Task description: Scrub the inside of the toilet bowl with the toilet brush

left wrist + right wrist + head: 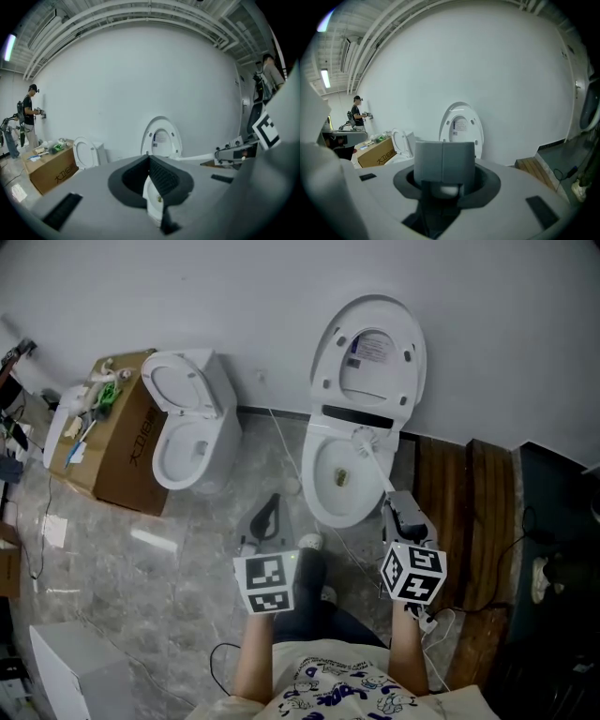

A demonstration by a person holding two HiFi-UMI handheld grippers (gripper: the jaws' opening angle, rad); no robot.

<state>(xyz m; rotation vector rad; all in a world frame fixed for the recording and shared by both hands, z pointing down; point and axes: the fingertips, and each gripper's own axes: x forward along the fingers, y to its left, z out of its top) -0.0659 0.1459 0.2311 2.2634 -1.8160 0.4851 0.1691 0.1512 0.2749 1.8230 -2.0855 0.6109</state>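
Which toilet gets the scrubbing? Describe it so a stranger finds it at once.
Two toilets stand along the white wall. Take the right-hand toilet, beside the wooden planks, not the smaller toilet by the cardboard box. It has the tall oval lid, and only its bowl has the toilet brush in it.

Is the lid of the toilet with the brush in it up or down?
Up. The lid leans back against the wall, leaving the bowl open, with the toilet brush head at its back edge.
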